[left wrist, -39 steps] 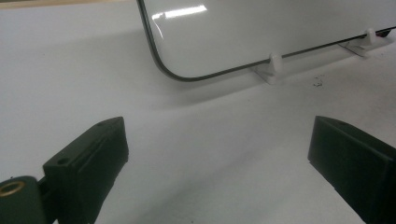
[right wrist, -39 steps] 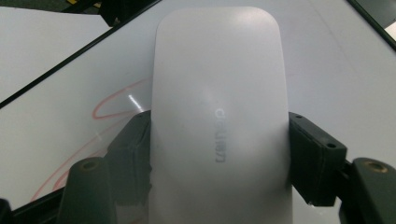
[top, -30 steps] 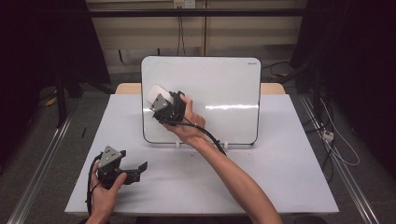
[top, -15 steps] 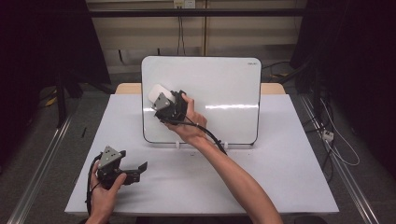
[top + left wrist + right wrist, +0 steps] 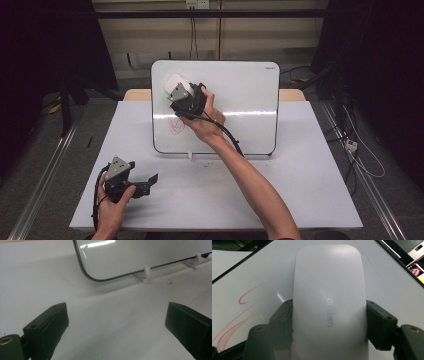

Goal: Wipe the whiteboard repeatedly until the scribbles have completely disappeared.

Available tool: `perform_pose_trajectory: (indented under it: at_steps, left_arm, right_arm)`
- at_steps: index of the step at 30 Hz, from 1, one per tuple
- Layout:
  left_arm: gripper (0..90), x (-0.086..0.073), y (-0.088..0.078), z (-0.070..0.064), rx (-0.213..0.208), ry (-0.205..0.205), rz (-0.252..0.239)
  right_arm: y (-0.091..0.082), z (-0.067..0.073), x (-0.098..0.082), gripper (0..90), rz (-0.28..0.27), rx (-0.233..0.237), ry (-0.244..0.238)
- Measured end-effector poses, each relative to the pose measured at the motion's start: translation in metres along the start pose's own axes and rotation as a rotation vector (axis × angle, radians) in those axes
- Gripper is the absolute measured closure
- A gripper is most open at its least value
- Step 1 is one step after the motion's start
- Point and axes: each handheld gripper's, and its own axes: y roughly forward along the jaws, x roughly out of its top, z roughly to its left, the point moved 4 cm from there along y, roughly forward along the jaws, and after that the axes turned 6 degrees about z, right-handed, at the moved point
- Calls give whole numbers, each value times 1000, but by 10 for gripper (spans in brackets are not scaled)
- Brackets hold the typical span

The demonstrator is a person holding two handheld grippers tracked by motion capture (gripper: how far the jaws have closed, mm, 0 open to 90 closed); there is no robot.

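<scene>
The right gripper [image 5: 176,90] clamps a white rounded plastic whiteboard eraser [image 5: 175,84] between its two black jaws, which press on the eraser's long sides. The eraser sits against the upper left part of the upright white rectangular whiteboard with a dark rim [image 5: 240,90], which stands at the far middle of the white table [image 5: 300,190]. Red marker scribbles [image 5: 176,125] show on the board just below the gripper. The left gripper [image 5: 150,179] rests low at the near left, jaws spread wide with nothing between them
</scene>
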Motion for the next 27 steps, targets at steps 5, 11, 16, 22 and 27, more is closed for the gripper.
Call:
perform_pose_trajectory:
  at_steps: [5,11,16,22,27]
  left_arm:
    - [48,1,1,-1,0,4,-1]
    - [48,1,0,-1,7,-1,-6]
    - [48,1,0,-1,10,2,-4]
    - [48,1,1,-1,6,4,-2]
    - [48,1,1,-1,8,4,-2]
  right_arm:
    - [-2,10,-4,314,5,13,-35]
    - [-3,31,-12,314,-6,36,-64]
    - [-6,47,-19,314,-15,50,-95]
    - [-9,61,-28,314,-11,66,-118]
    - [-12,69,-34,314,-19,79,-128]
